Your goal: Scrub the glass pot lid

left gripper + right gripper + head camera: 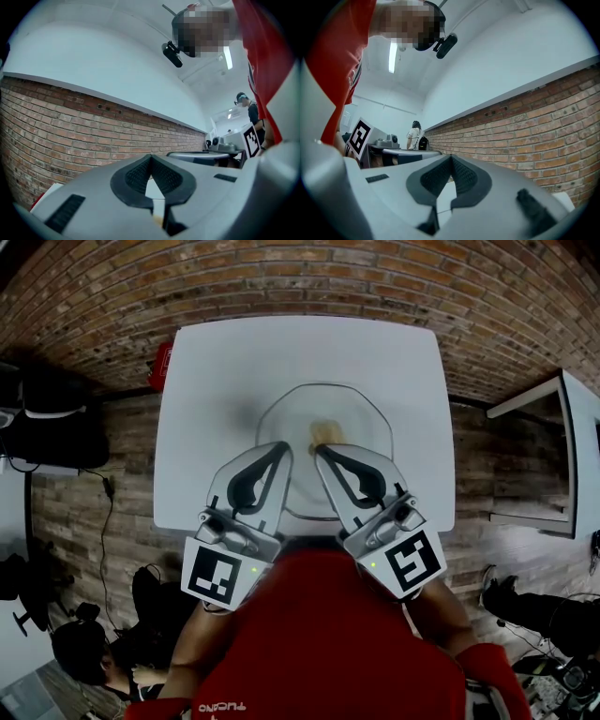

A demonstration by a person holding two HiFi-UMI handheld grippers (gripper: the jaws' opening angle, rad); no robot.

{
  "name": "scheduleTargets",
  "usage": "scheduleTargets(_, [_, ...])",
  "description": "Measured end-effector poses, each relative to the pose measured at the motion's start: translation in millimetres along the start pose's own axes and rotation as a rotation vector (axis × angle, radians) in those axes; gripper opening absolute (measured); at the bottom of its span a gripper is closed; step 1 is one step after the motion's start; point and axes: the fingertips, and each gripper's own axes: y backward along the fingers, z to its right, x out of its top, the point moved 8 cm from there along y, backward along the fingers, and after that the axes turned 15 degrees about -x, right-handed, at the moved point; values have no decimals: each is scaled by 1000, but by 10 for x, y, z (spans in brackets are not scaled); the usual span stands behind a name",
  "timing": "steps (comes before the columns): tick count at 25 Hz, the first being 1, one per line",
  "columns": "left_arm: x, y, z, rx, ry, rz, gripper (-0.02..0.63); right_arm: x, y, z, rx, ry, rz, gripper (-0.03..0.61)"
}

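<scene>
Glass lid [370, 423] lies flat mid-tabletop [206, 381], a tan thing [325, 432] at its centre. My left fingers [255, 482] and right fingers [361, 479], clenched empty, hover at its six o'clock rim: pre-scrub or done.

Head view looks steeply down on the white bench [197, 409] from close above; cameras on the left gripper [284, 448] and right gripper [319, 450] face level, sharing the brick wall [70, 126].
</scene>
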Motion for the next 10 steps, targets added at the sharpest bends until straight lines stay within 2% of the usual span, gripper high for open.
scheduleTargets(10, [-1, 4, 13, 4, 7, 2, 17, 12, 21, 12, -10, -5, 8, 28])
